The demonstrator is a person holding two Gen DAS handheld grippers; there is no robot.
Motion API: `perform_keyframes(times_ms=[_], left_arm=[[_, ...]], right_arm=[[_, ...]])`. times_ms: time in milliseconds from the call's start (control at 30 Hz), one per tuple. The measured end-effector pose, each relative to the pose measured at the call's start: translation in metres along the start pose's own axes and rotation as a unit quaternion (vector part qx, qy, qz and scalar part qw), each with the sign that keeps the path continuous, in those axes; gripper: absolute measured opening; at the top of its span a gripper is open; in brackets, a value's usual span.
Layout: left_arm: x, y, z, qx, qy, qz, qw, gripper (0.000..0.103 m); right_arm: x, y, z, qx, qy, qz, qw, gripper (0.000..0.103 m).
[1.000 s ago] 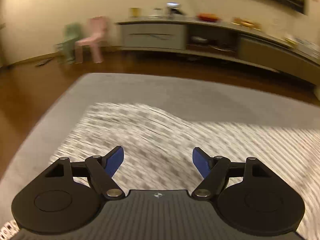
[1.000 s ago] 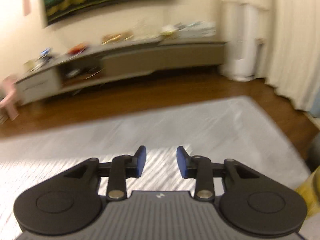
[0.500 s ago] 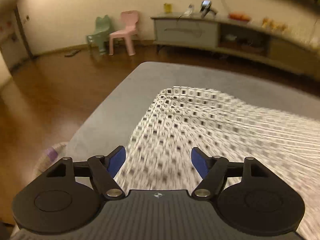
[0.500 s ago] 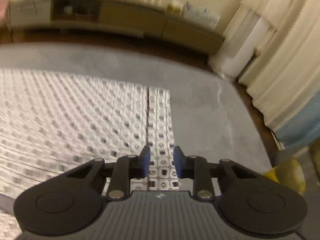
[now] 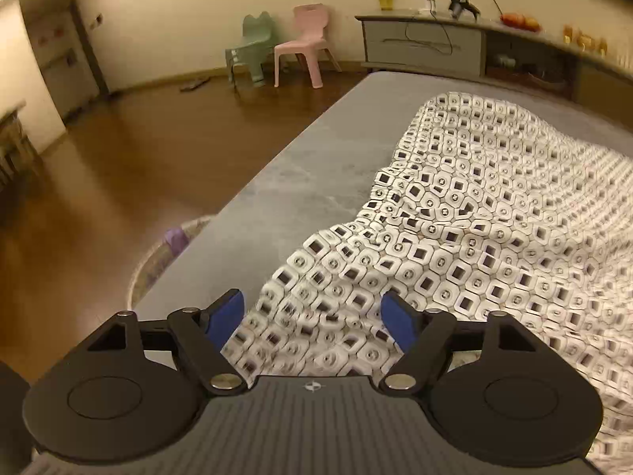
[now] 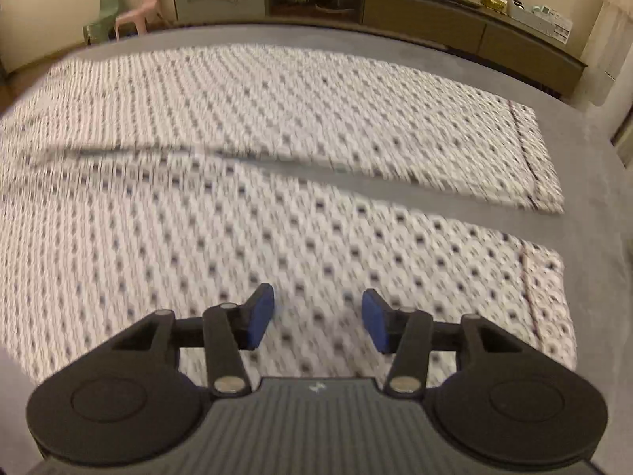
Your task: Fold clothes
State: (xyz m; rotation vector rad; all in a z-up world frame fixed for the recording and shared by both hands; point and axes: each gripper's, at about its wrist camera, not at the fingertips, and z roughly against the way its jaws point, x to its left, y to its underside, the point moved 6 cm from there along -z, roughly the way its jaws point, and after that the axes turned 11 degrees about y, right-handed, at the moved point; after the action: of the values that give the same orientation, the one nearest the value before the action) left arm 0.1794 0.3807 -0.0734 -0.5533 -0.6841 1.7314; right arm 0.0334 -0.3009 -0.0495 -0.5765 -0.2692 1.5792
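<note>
A pair of white trousers with a dark square pattern [image 6: 277, 126] lies spread on a grey bed [image 6: 593, 206], its two legs running to the right with hems near the right edge. My right gripper [image 6: 317, 318] is open and empty just above the nearer leg. In the left wrist view the waist end of the trousers [image 5: 467, 229] lies rumpled near the bed's left edge. My left gripper [image 5: 312, 318] is open and empty, low over that end's near corner.
The grey bed [image 5: 300, 174] drops off to a wooden floor [image 5: 118, 166] on the left, with a round rug [image 5: 158, 253] beside it. A pink chair [image 5: 304, 39] and a green chair [image 5: 253, 47] stand by the far wall. A long low cabinet [image 6: 395, 8] runs behind the bed.
The right gripper's jaws have opened wider and it has swung left over the nearer trouser leg. The left gripper has turned left and dropped toward the rumpled waist end.
</note>
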Motion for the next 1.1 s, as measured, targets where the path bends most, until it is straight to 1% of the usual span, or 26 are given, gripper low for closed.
perform_keyframes(times_ms=[33, 67, 100, 133, 167, 200, 233, 300, 333, 400, 433, 467, 567, 667, 700, 733, 767, 800, 833, 867, 933, 1000, 1033, 1067, 1100], left_arm=[[-0.008, 0.001, 0.014, -0.008, 0.039, 0.015, 0.9991, 0.077], [-0.017, 0.001, 0.029, -0.017, 0.078, 0.029, 0.9964, 0.077], [-0.034, 0.004, 0.044, -0.025, 0.119, 0.032, 0.992, 0.077], [-0.056, 0.011, 0.058, -0.026, 0.16, 0.024, 0.9865, 0.078], [-0.079, 0.023, 0.068, -0.022, 0.195, 0.013, 0.9804, 0.078], [-0.104, 0.038, 0.077, -0.016, 0.227, -0.003, 0.9737, 0.078], [-0.128, 0.054, 0.079, -0.008, 0.25, -0.024, 0.9679, 0.078], [-0.156, 0.077, 0.082, 0.001, 0.27, -0.06, 0.9609, 0.078], [-0.169, 0.088, 0.084, 0.006, 0.28, -0.079, 0.9567, 0.076], [-0.195, 0.11, 0.086, 0.015, 0.297, -0.115, 0.9477, 0.076], [-0.195, 0.114, 0.084, 0.015, 0.288, -0.131, 0.9486, 0.076], [-0.194, 0.118, 0.081, 0.014, 0.28, -0.145, 0.9489, 0.075], [-0.192, 0.122, 0.083, 0.008, 0.288, -0.17, 0.9425, 0.075], [-0.19, 0.127, 0.088, 0.006, 0.3, -0.191, 0.9348, 0.077], [-0.191, 0.128, 0.09, 0.009, 0.308, -0.194, 0.9313, 0.078], [-0.193, 0.13, 0.091, 0.012, 0.316, -0.198, 0.9277, 0.079], [-0.194, 0.132, 0.093, 0.015, 0.326, -0.201, 0.9238, 0.079], [-0.197, 0.135, 0.096, 0.021, 0.341, -0.202, 0.9179, 0.079], [-0.2, 0.138, 0.099, 0.026, 0.356, -0.203, 0.9119, 0.079], [-0.202, 0.139, 0.1, 0.029, 0.367, -0.208, 0.9063, 0.079], [-0.205, 0.143, 0.102, 0.033, 0.387, -0.217, 0.8954, 0.079], [-0.202, 0.143, 0.103, 0.049, 0.421, -0.211, 0.8809, 0.079], [-0.201, 0.142, 0.104, 0.056, 0.438, -0.207, 0.873, 0.079], [-0.199, 0.142, 0.105, 0.062, 0.453, -0.203, 0.8658, 0.078], [-0.195, 0.138, 0.106, 0.056, 0.455, -0.198, 0.8662, 0.078]], right_arm=[[-0.001, 0.007, 0.005, 0.006, 0.01, 0.008, 1.0, 0.052], [0.0, 0.008, 0.008, 0.012, 0.021, 0.011, 1.0, 0.051], [0.001, 0.004, 0.012, 0.006, 0.035, 0.011, 0.999, 0.046], [0.001, 0.001, 0.017, 0.001, 0.05, 0.01, 0.999, 0.045], [0.006, -0.007, 0.023, -0.009, 0.056, 0.009, 0.998, 0.044], [0.023, -0.023, 0.031, -0.028, 0.039, 0.007, 0.999, 0.044], [0.048, -0.041, 0.038, -0.047, 0.012, 0.005, 0.999, 0.045], [0.096, -0.076, 0.052, -0.083, -0.042, 0.002, 0.996, 0.052], [0.121, -0.094, 0.055, -0.098, -0.066, 0.002, 0.993, 0.053], [0.174, -0.134, 0.048, -0.113, -0.106, 0.005, 0.988, 0.061], [0.199, -0.152, 0.044, -0.119, -0.12, 0.007, 0.986, 0.061], [0.219, -0.167, 0.034, -0.117, -0.122, 0.009, 0.986, 0.061], [0.267, -0.199, -0.015, -0.085, -0.115, 0.01, 0.99, 0.06], [0.291, -0.208, -0.063, -0.047, -0.089, 0.015, 0.995, 0.051], [0.295, -0.209, -0.072, -0.042, -0.076, 0.021, 0.996, 0.051], [0.297, -0.211, -0.077, -0.048, -0.063, 0.026, 0.997, 0.052], [0.296, -0.214, -0.078, -0.05, -0.053, 0.026, 0.997, 0.057], [0.294, -0.218, -0.081, -0.052, -0.043, 0.024, 0.997, 0.059], [0.29, -0.228, -0.087, -0.052, -0.035, 0.017, 0.998, 0.06], [0.287, -0.237, -0.093, -0.052, -0.027, 0.01, 0.998, 0.067], [0.28, -0.255, -0.105, -0.052, -0.012, -0.003, 0.999, 0.071], [0.277, -0.27, -0.122, -0.047, -0.007, -0.01, 0.999, 0.077], [0.275, -0.276, -0.126, -0.045, 0.001, -0.007, 0.999, 0.077], [0.272, -0.279, -0.128, -0.046, 0.013, -0.001, 0.999, 0.074], [0.266, -0.279, -0.125, -0.05, 0.023, 0.001, 0.998, 0.064]])
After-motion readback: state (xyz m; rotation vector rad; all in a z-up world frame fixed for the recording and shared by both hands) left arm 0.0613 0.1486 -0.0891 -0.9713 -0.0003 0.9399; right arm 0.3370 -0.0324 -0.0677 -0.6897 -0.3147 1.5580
